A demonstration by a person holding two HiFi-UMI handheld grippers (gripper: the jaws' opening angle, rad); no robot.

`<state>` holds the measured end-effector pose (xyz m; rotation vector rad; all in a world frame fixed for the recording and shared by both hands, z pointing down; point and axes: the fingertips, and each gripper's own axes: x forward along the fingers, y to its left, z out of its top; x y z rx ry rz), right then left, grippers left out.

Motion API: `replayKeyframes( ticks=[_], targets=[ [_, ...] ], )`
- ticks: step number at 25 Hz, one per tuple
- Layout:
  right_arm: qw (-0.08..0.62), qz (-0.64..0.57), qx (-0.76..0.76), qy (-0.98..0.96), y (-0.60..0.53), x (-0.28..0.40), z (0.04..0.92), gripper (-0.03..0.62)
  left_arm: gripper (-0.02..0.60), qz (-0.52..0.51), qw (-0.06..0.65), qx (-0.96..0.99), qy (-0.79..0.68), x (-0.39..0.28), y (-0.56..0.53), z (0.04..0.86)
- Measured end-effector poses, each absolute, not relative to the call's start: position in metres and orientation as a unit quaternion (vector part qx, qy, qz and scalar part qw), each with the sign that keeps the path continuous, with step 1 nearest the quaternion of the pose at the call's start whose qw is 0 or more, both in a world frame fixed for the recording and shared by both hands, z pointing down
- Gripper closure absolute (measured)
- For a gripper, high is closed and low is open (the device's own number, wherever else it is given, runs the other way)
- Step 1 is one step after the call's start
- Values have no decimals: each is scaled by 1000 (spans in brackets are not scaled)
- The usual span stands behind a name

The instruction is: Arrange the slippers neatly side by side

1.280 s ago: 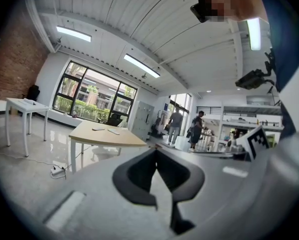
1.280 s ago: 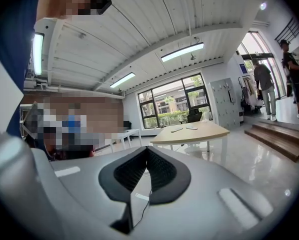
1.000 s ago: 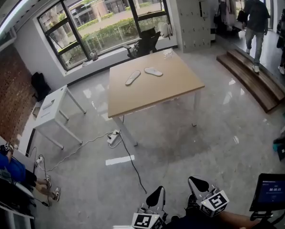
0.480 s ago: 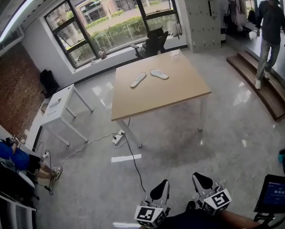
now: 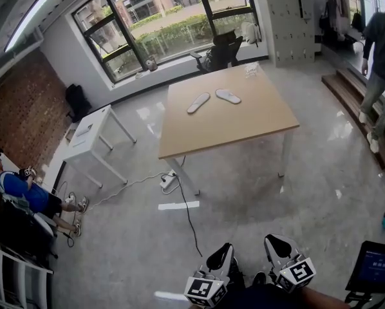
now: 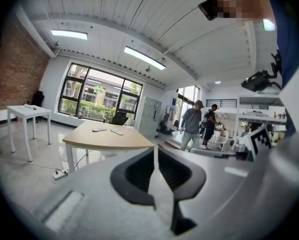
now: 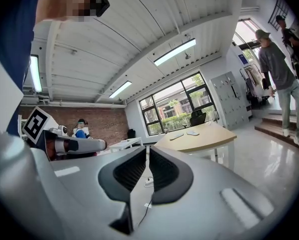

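Note:
Two pale slippers lie on a wooden table [image 5: 244, 131] across the room, one slipper [image 5: 198, 102] angled, the other slipper [image 5: 228, 96] to its right, their toes apart. My left gripper [image 5: 219, 257] and right gripper [image 5: 274, 244] sit at the bottom edge of the head view, far from the table, both empty. In the left gripper view the left gripper [image 6: 155, 149] has just been opening a crack; its tips still look together, nothing between them. The right gripper [image 7: 147, 149] is shut. Both slippers [image 6: 107, 130] [image 7: 185, 134] show small ahead.
A small white table [image 5: 93, 134] stands left of the wooden one. A power strip [image 5: 169, 182] and its cable trail over the glossy floor toward me. A seated person [image 5: 25, 195] is at far left. Another person [image 5: 382, 63] walks on wooden steps [image 5: 356, 102] at right.
The table and slippers have shifted right and grown slightly in the head view as I moved toward them. The person at right has walked down the steps. Both grippers stay low.

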<state>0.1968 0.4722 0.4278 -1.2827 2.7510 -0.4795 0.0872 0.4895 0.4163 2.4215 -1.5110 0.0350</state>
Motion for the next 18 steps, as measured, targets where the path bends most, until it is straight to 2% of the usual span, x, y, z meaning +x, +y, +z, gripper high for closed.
replayKeyframes(
  ticks=[8,18],
  targets=[
    [16,-167,-417,893,438,181,441,534,555,3,172,843,-510,78,452,419],
    [4,-160,-423,892,363,130,437,534,555,-12,171,852,-494,28,375,419]
  ],
)
